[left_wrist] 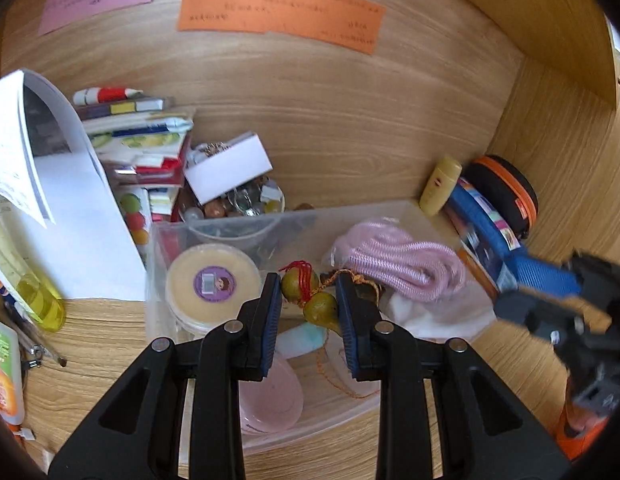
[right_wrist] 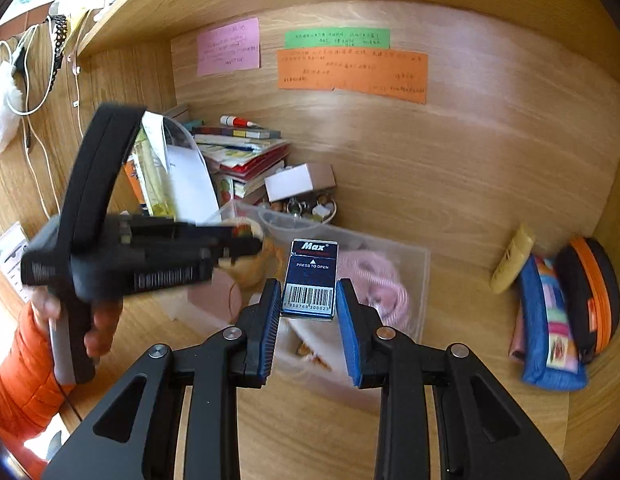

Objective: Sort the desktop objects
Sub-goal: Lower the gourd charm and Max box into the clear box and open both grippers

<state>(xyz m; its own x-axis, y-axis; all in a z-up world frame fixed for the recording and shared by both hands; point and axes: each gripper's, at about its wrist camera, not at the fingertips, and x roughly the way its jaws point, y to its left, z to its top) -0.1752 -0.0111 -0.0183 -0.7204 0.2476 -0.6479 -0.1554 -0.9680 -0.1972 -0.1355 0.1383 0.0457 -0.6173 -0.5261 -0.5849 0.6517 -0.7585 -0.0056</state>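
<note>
My left gripper [left_wrist: 308, 296] is shut on a small green double gourd charm [left_wrist: 310, 298] with red string, held over the clear plastic bin [left_wrist: 393, 210]. The bin holds a round cream tin [left_wrist: 212, 280], a pink coiled cord [left_wrist: 401, 262] and a pink lid [left_wrist: 272, 400]. My right gripper [right_wrist: 308, 300] is shut on a small blue "Max" staple box [right_wrist: 311, 278] with a barcode, held above the same clear plastic bin [right_wrist: 423, 264]. The left gripper also shows in the right wrist view [right_wrist: 254, 246], blurred, over the bin's left part.
A stack of books and papers [left_wrist: 138, 140] and a bowl of trinkets [left_wrist: 238, 200] under a white box [left_wrist: 228, 168] stand behind the bin. A yellow tube [left_wrist: 439, 186], blue pouch [left_wrist: 485, 232] and black-orange case [left_wrist: 505, 192] lie at the right wall. Bottles [left_wrist: 26, 280] and brushes lie at left.
</note>
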